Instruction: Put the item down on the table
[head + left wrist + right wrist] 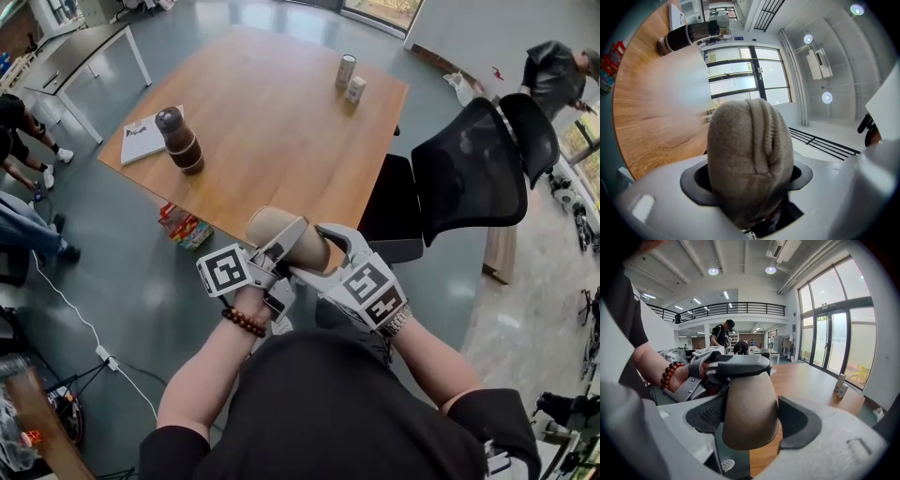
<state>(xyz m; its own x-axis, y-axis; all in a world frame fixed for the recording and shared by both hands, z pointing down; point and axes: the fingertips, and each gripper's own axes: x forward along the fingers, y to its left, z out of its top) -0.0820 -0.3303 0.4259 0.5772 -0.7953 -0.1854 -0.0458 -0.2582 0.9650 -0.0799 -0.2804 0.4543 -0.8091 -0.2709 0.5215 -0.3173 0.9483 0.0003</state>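
Observation:
A tan fabric pouch [281,232] with a zipper hangs in the air over the near edge of the wooden table [272,122]. My left gripper [281,251] is shut on it; in the left gripper view the pouch [750,159] fills the gap and both pads press its sides. My right gripper [323,253] comes in from the right with its jaws wide around the same pouch [750,413]. The pouch lies against the ribbed left pad [710,416], and a gap shows before the right pad. The left gripper [731,366] clamps the pouch's far end in the right gripper view.
On the table stand a brown flask [180,141] beside a notebook [141,139] at the left, and two cans [349,77] at the far right. A black office chair [478,169] sits at the table's right. A colourful box [185,227] lies on the floor. People stand at left and far right.

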